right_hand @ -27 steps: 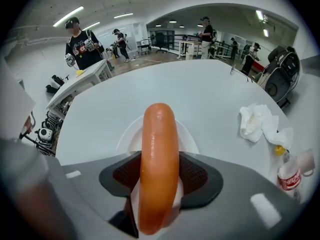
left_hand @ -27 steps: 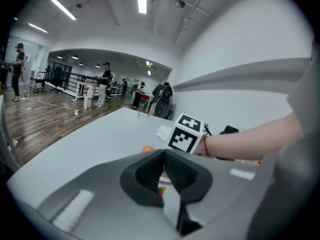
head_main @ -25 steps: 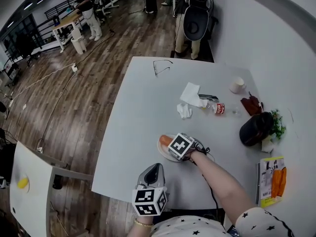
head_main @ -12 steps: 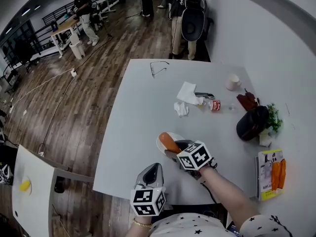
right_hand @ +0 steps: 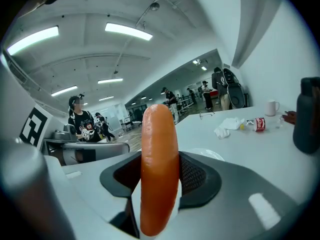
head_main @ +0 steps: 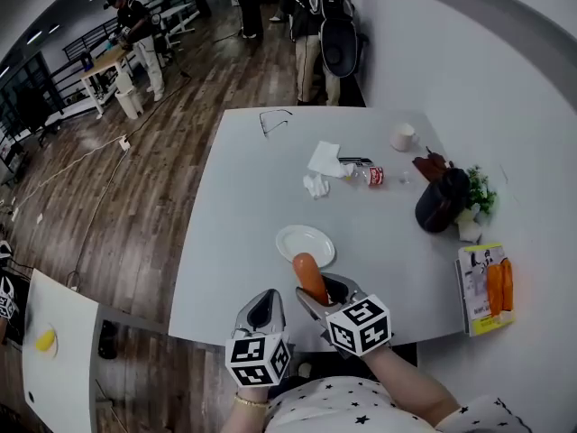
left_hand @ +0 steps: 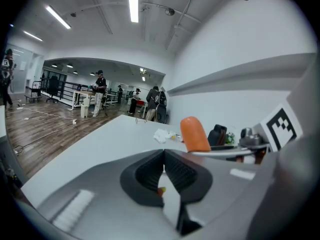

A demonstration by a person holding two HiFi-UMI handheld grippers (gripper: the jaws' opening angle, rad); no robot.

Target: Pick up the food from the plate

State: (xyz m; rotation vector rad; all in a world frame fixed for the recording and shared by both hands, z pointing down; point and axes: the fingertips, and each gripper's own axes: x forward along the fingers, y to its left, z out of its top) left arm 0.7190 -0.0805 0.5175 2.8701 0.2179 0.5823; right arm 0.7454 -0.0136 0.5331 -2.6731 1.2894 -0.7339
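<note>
Above tabletop (head_main: 243, 197) near edge, my right gripper (right_hand: 160, 179): fingers (right_hand: 197, 176) clamped on orange sausage (right_hand: 159, 164), held clear of white plate (head_main: 305, 244) just beyond. My left gripper (left_hand: 164, 176) alongside: fingers pressed together, nothing between.

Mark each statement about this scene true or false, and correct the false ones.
1. The right hand-held gripper grips the sausage. True.
2. The sausage lies on the white plate. False: the plate is bare, and the sausage is held off it, nearer the person.
3. The left hand-held gripper has its jaws together with nothing between them. True.
4. The red can stands upright. False: it lies on its side on the table.
</note>
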